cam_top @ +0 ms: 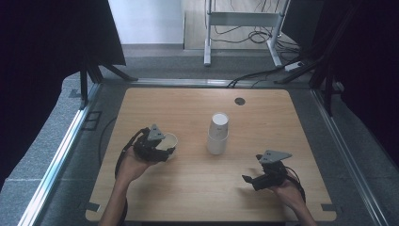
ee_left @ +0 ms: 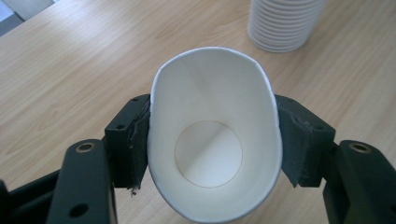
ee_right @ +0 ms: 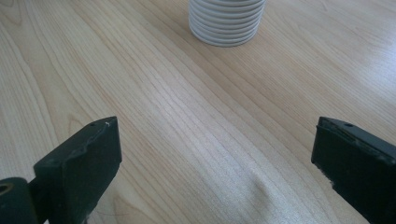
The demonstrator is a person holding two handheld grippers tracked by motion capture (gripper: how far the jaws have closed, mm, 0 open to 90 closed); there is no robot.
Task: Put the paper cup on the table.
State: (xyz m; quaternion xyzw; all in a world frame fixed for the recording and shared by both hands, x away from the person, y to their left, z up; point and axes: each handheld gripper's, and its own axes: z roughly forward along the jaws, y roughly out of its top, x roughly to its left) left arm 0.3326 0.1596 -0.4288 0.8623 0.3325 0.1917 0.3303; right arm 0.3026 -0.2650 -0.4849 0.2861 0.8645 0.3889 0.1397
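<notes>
From the high view, a stack of white paper cups stands upside down near the middle of the wooden tabletop. The left tongs sit to the left of the stack, well apart from it, clamped on a single paper cup whose open mouth faces up. The right tongs lie to the right of the stack and nearer the person, with nothing between their jaws.

In the left gripper view, the left tongs grasp the paper cup from both sides; the pads press its wall so the rim is squeezed into an oval. The cup's round bottom shows inside. The stack stands beyond the cup, up and to the right, apart from it.

In the right gripper view, the right tongs are released, jaws spread wide over bare wood. The stack stands farther off, beyond the gap between the jaws.
</notes>
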